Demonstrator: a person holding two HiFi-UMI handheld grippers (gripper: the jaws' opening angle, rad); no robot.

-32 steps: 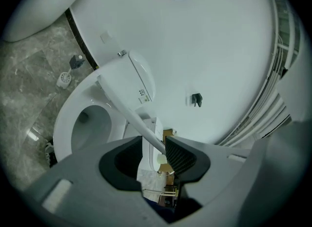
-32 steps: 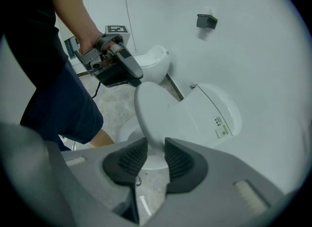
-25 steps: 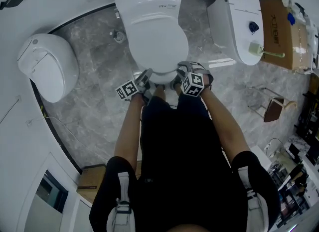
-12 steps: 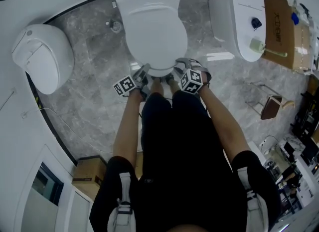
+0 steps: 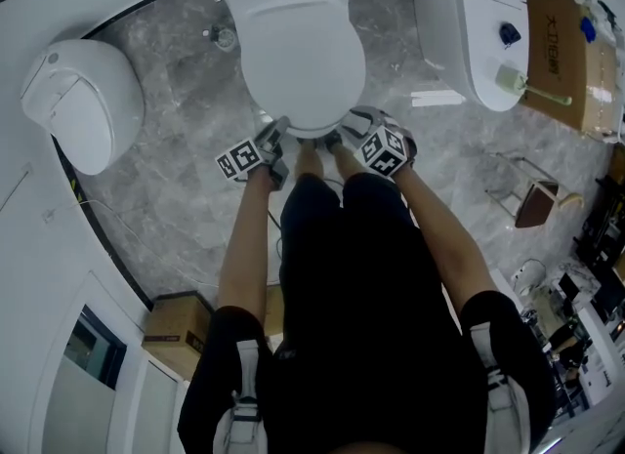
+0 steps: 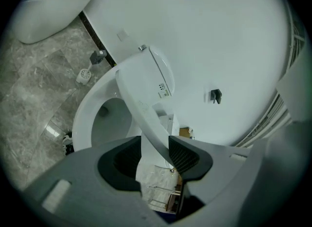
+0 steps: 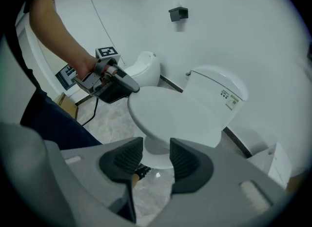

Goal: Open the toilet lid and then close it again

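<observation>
The white toilet lid lies low over the bowl, with both grippers at its front rim. My left gripper has just been opening. In the left gripper view the lid's thin edge runs between its jaws, beside one pad and apart from the other, with the seat ring and bowl showing under it. My right gripper has also just been opening. In the right gripper view its jaws stand apart below the lid's front with nothing between them, and the left gripper shows at the rim.
A second toilet stands at the left and a third at the right, on grey marble floor. Cardboard boxes sit far right, another box lower left, and a small stool at the right.
Both grippers stay at the lid's front rim and have sunk a little with it. The right gripper's marker cube has rolled. The toilet sits higher in the head view.
</observation>
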